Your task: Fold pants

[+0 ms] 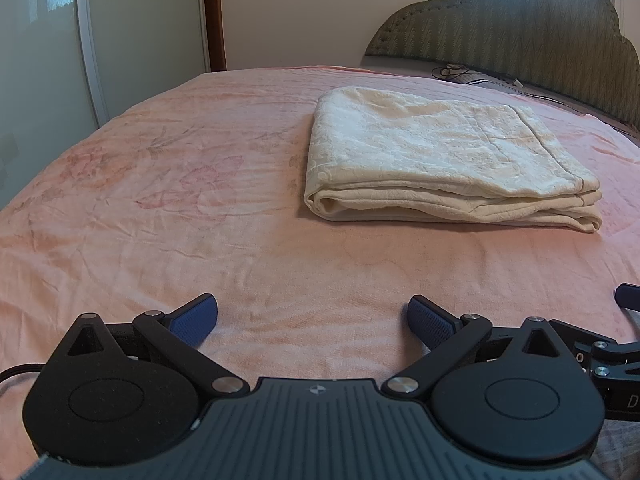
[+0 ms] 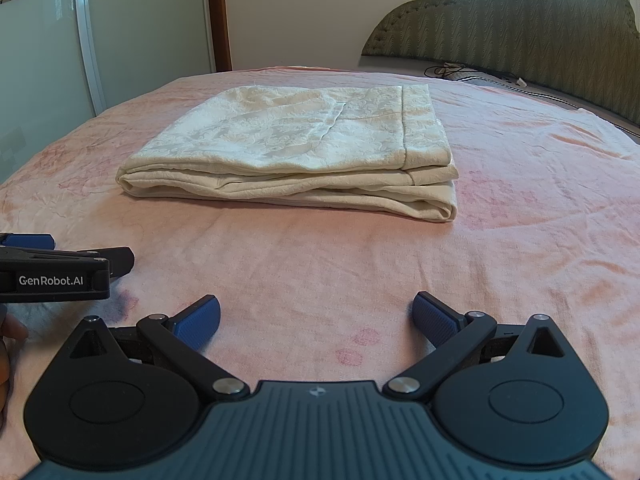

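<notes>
- Your left gripper sits nearest the lens, fingers spread wide with nothing between the blue pads, just bare pink bedspread under them.
- Same deal on your right gripper: fingers wide apart, holding nothing, parked low over the spread.
- You've got both tools side by side near the close edge of the bed, well apart from the cloth, which reads to me like a resting pose rather than a reach.
- Your pants lie out in the middle of the bed as a flat cream stack, several layers deep, with the rounded fold facing left and the loose edges stacked on the right.
- Edges line up pretty neatly, so I'd guess the folding is basically done, or at most needs one more tidy.
- Way back by the headboard there's a cable, too far off to get in your way.
</notes>
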Demonstrator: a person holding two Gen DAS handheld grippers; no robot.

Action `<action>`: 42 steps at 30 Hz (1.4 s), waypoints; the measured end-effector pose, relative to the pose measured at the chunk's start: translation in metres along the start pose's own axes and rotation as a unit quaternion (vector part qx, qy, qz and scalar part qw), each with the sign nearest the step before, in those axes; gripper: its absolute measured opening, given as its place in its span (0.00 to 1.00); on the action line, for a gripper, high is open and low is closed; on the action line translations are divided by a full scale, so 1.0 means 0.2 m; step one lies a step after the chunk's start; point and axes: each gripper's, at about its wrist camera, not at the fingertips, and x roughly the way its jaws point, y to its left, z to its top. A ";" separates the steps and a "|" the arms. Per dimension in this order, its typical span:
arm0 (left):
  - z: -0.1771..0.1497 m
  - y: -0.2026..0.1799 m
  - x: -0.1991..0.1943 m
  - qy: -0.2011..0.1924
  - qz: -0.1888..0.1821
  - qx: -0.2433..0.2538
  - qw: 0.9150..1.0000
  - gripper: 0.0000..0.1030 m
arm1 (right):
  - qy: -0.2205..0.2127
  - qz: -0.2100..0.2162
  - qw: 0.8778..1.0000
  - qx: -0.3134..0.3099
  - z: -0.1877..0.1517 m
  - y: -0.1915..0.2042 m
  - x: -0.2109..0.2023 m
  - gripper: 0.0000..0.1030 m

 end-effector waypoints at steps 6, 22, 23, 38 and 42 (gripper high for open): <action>0.00 0.00 0.00 0.000 0.000 0.001 1.000 1.00 | 0.000 0.000 1.000 0.000 0.00 0.00 0.00 1.00; 0.00 0.00 0.00 0.001 0.000 -0.001 1.000 1.00 | 0.000 0.000 1.000 0.000 0.00 0.00 0.00 1.00; 0.00 0.00 0.00 0.002 -0.001 -0.001 1.000 1.00 | 0.000 0.000 1.000 0.000 0.00 0.00 0.00 1.00; 0.01 0.03 -0.12 0.022 0.001 0.014 1.000 1.00 | 0.018 0.010 0.999 0.029 -0.03 0.04 -0.13 1.00; 0.01 0.04 -0.13 0.029 -0.003 0.010 1.000 1.00 | 0.022 0.011 1.000 0.007 -0.03 0.07 -0.14 1.00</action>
